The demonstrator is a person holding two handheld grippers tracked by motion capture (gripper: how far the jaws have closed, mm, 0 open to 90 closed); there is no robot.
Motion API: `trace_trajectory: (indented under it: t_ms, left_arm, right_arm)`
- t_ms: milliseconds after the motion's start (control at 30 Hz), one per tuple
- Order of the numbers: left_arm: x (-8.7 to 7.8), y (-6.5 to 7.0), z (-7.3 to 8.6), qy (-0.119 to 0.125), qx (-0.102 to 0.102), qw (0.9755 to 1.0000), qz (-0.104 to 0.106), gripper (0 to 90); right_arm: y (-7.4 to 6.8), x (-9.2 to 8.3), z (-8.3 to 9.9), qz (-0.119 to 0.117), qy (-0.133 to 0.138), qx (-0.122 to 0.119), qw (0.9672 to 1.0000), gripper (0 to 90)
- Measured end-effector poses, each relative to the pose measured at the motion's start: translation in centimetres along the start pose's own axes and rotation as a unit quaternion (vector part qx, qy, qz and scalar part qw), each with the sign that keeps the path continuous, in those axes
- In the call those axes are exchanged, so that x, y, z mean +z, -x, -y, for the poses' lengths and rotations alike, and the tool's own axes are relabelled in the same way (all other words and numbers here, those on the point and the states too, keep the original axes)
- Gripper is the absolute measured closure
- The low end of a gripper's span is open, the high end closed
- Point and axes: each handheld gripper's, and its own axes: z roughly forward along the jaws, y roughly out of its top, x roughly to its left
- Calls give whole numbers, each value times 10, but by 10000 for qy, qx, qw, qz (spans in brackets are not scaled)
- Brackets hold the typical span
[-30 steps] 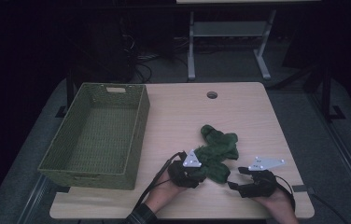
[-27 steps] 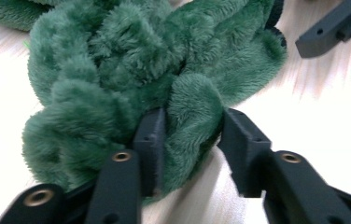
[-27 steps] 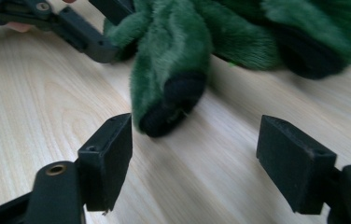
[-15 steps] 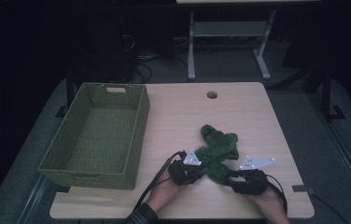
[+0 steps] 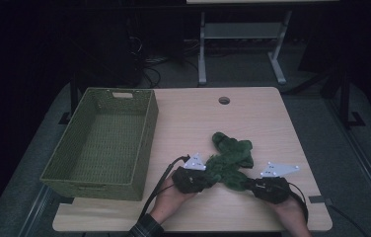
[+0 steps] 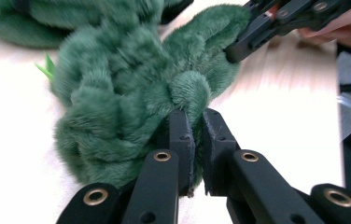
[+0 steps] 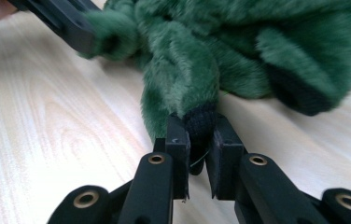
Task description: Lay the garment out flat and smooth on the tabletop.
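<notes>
Both grippers are pinching the green fuzzy garment (image 5: pixel 229 160): left gripper (image 6: pixel 193 140) and right gripper (image 7: pixel 197 135) gripping near ends, probably cuffs.

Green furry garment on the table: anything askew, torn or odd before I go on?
Nothing stands out. The green furry garment lies crumpled but looks intact, pinched by the left hand-held gripper and right hand-held gripper. The basket sits upright.

Left hand-held gripper (image 5: pixel 208 177) — held low over the bench near its front edge, jaws nearly closed, pinching a fold of green plush (image 6: pixel 131 93). Right hand-held gripper (image 5: pixel 250 183) — level with it, near, jaws clamped on a dark cuff of the same plush. Both forearms enter from below.
</notes>
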Motion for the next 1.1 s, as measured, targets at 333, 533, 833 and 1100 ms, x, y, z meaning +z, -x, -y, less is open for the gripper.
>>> trace_trajectory:
  t_ms: [333, 533, 833, 1100]
  left_arm:
    - [-41, -15, 0, 434, -301, 9985, -121, 840]
    - [-44, -21, 15, 305, -567, 9978, -148, 865]
    - [-36, -21, 32, -117, -627, 9962, -592, 765]
    - [-49, -1, 12, 231, -381, 9987, -266, 823]
  right_arm:
    - [16, -25, 4, 371, 211, 77, 9991, 803]
    - [25, -40, 12, 548, 197, 247, 9980, 804]
    - [30, -44, 24, 720, -197, 456, 9962, 752]
    - [31, -60, 21, 1013, 117, 441, 9938, 676]
